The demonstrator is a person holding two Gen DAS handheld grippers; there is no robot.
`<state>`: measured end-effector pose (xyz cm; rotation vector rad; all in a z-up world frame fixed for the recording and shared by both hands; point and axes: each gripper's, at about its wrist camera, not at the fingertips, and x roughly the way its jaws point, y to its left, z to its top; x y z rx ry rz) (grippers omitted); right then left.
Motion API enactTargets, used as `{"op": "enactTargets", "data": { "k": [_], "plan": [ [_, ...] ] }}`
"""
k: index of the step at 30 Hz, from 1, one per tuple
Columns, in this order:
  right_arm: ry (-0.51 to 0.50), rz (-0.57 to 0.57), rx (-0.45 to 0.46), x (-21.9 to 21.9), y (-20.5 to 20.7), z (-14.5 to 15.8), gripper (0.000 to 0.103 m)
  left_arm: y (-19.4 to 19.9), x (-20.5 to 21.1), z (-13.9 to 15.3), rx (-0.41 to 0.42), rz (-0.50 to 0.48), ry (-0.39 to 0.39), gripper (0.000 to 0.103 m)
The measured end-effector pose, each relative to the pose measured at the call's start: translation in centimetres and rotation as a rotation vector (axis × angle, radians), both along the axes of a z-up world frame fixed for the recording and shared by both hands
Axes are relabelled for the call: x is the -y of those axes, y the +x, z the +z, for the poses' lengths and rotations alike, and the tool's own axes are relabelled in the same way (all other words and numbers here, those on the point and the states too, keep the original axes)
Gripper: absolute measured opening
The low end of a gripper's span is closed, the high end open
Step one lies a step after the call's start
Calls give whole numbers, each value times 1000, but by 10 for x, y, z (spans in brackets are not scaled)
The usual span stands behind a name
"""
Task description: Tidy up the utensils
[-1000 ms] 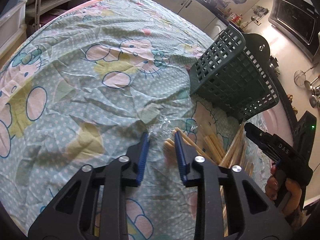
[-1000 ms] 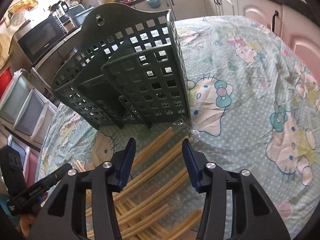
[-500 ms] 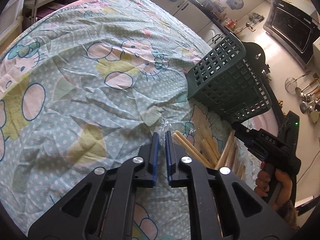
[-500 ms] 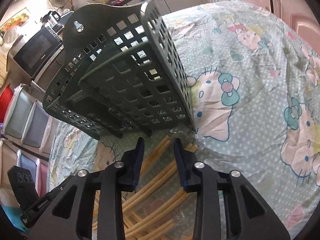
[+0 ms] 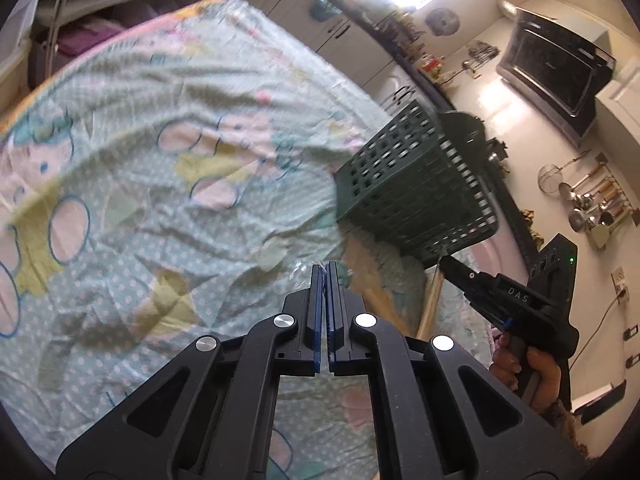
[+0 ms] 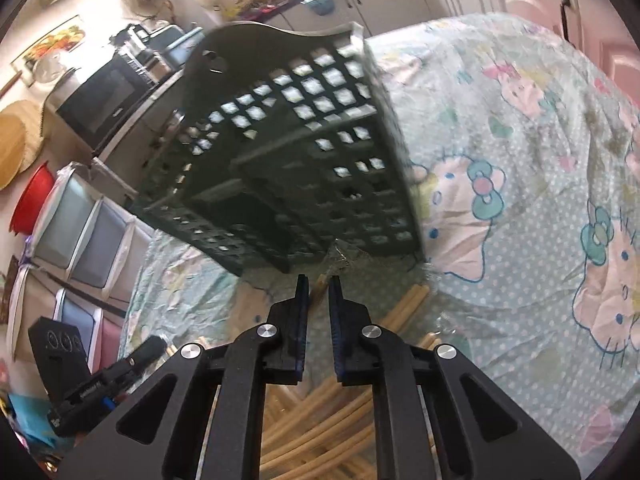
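Observation:
A dark green slotted utensil basket (image 5: 408, 184) (image 6: 300, 140) stands on the cartoon-print tablecloth (image 5: 160, 200). Wooden chopsticks (image 6: 320, 420) lie loose in front of it, some in crinkled clear plastic wrap (image 6: 344, 256). My left gripper (image 5: 326, 270) is shut, its blue pads pinching an edge of that clear wrap (image 5: 298, 274). My right gripper (image 6: 319, 280) has its jaws closing on the end of one chopstick (image 6: 320, 286), just before the basket's foot. In the left wrist view the right gripper (image 5: 444, 264) holds that chopstick (image 5: 430, 304) tilted up at one end.
A hand (image 5: 532, 364) grips the right tool's handle. The left tool (image 6: 100, 388) shows at the lower left of the right wrist view. Kitchen counters, a microwave (image 6: 100, 96) and stacked drawers (image 6: 80, 216) lie beyond the table's edge. Bare cloth spreads left of the basket.
Both grippers closed from wide apart: the left onto the plastic wrap, the right around a chopstick end. The right gripper rose a little, and the basket looms closer in its view.

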<state>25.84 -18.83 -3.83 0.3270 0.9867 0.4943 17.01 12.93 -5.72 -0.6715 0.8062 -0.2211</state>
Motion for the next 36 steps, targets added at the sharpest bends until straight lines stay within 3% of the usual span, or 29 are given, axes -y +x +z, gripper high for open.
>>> {"op": "enactTargets", "data": {
  "k": [11,22,36],
  "plan": [
    [-9,121,140,-20,-32,49,7,-13,-1,73,179,6,60,0],
    [-36,215,265,-36,-60,90,6,-20,23,126,279,-77,106,0],
    [-42,188,455,-24,-73,150,5,-8,63,194,427,-145,143,0]
  ]
}}
